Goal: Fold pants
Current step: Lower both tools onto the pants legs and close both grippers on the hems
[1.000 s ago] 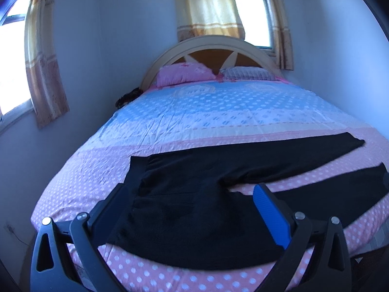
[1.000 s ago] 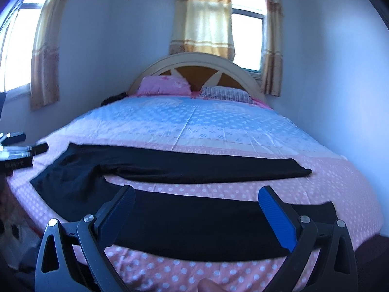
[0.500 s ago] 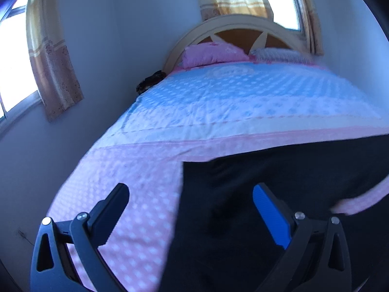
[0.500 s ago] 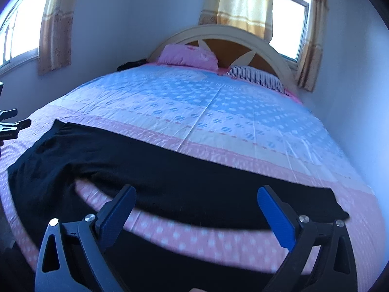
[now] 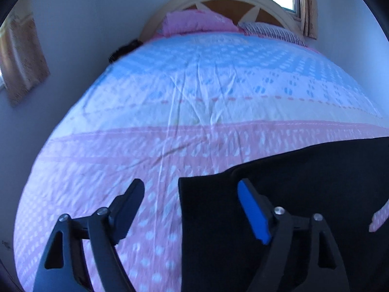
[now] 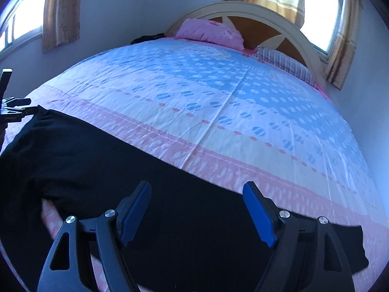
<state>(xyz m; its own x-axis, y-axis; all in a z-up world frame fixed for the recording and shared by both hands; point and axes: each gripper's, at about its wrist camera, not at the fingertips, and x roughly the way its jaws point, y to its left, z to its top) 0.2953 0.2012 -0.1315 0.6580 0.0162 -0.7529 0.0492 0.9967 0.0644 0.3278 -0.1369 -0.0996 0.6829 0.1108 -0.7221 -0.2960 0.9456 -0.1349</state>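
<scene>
Black pants (image 6: 102, 160) lie flat across the near, pink part of the bed, legs running to the right. In the left wrist view the waist corner of the pants (image 5: 304, 194) sits low and to the right, its left edge between my fingers. My left gripper (image 5: 192, 189) is open just above that corner, nothing held. In the right wrist view my right gripper (image 6: 197, 192) is open low over the far leg, near its hem end (image 6: 350, 248). The left gripper (image 6: 14, 109) shows at the left edge of that view by the waist.
The bed (image 6: 218, 92) has a blue and pink dotted sheet, a pink pillow (image 6: 209, 34) and a striped pillow (image 6: 284, 63) by the curved headboard (image 6: 245, 12). Walls stand close on the left and right. Curtained windows (image 6: 318, 12) sit behind.
Both grippers have moved forward and down close to the pants; the left one now straddles the waist corner, the right one hovers over the far leg. Both stay open.
</scene>
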